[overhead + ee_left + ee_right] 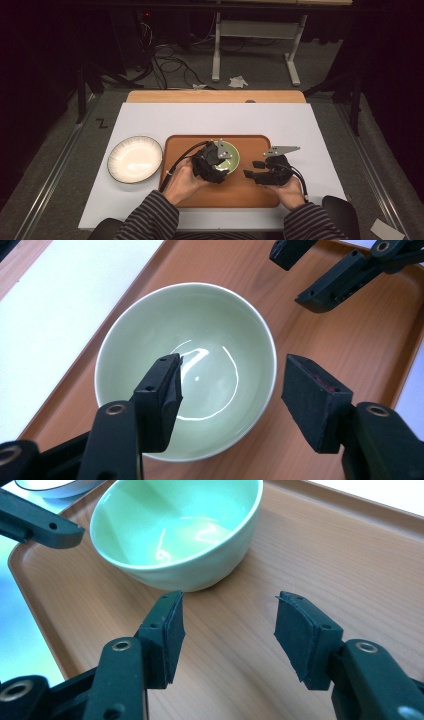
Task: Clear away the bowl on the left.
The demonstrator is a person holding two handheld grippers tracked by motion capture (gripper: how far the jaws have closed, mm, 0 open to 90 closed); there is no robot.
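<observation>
A pale green bowl (232, 154) (200, 325) (175, 525) stands empty on a brown tray (250, 196) (350, 345) (310, 550). My left gripper (222, 167) (232, 362) hangs just above the bowl's near side with its jaws wide apart. One jaw is over the bowl's inside and the other is outside the rim, and neither pad touches it. My right gripper (252, 169) (228, 600) is open over the bare tray to the right of the bowl, with nothing between its pads.
A white plate with a dark rim (135, 159) (55, 485) lies on the white tabletop (215, 120) left of the tray. Beyond the table's far wooden edge, the floor holds cables and a desk frame (255, 45).
</observation>
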